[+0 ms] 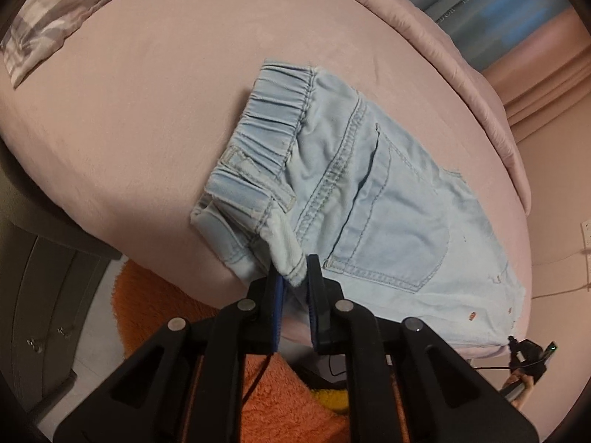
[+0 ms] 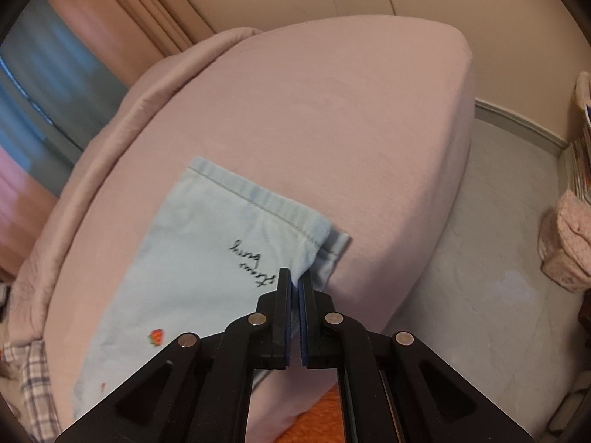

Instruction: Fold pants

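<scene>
Left claw [image 1: 292, 277] is pinching nearly closed on the near waistband corner of the light-blue denim pants [image 1: 373, 199] — white inner lining bunched between the pads. Right claw [image 2: 294, 281] is clamped almost fully together on the near edge of the leg cuff [image 2: 280, 217], just beside the black handwritten lettering [image 2: 253, 262]. Pants are lying flat along the near edge of the pink-sheeted bed [image 1: 129, 118], elastic waistband on the left-wrist side, hems on the right, back pocket [image 1: 391, 229] facing up.

Step in hand looks like gripping both ends for a fold. To do it well: both claws lifting together, keeping the fabric taut between them, carrying the near edge over to the far edge so seams are lining up — no yanking, since the right grip is catching only a thin bit of the top cuff layer and could slip.

Farther off: fuzzy orange rug [image 1: 280, 402] on the floor, plaid pillow [image 1: 55, 11] at the bed's far end. No containers clearly holding anything.
</scene>
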The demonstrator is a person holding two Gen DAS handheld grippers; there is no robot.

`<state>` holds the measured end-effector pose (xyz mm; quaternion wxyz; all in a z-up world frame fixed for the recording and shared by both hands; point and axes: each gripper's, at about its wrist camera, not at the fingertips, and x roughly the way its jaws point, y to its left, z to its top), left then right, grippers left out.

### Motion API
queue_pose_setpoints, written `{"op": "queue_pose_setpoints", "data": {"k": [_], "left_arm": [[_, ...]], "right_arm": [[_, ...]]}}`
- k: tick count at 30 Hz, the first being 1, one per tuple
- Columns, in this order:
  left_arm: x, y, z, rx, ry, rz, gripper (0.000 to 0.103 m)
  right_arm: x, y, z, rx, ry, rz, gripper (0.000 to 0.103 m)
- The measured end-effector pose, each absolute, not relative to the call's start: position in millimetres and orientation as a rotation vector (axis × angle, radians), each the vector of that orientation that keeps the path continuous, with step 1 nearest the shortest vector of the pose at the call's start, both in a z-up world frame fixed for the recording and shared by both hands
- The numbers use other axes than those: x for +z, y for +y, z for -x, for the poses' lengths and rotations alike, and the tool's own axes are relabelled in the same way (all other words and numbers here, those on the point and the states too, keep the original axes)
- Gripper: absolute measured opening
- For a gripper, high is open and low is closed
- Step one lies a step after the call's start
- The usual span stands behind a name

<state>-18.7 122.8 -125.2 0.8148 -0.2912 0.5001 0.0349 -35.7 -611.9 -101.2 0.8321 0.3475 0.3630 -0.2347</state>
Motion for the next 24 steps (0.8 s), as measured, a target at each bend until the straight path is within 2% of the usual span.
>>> {"op": "queue_pose_setpoints", "data": {"k": [15,18,22,24], "left_arm": [[-90,127,29,0.072,0.988,0.682,0.011],[-81,120,31,0.08,0.968,0.624,0.011],[-105,114,25,0.115,1.063,0.565,0.012],[-121,117,23,0.131,1.108,0.577,0.016]], "right_arm": [[-73,-609,36,-0.503,0.685,-0.706,0.003],[-60,-608,40,-0.479,0.645,-0.707,0.003],[-57,-603,34,-0.492,0.653,-0.655,0.003],[-68,-603,27,-0.519,0.702,-0.643,0.003]]}}
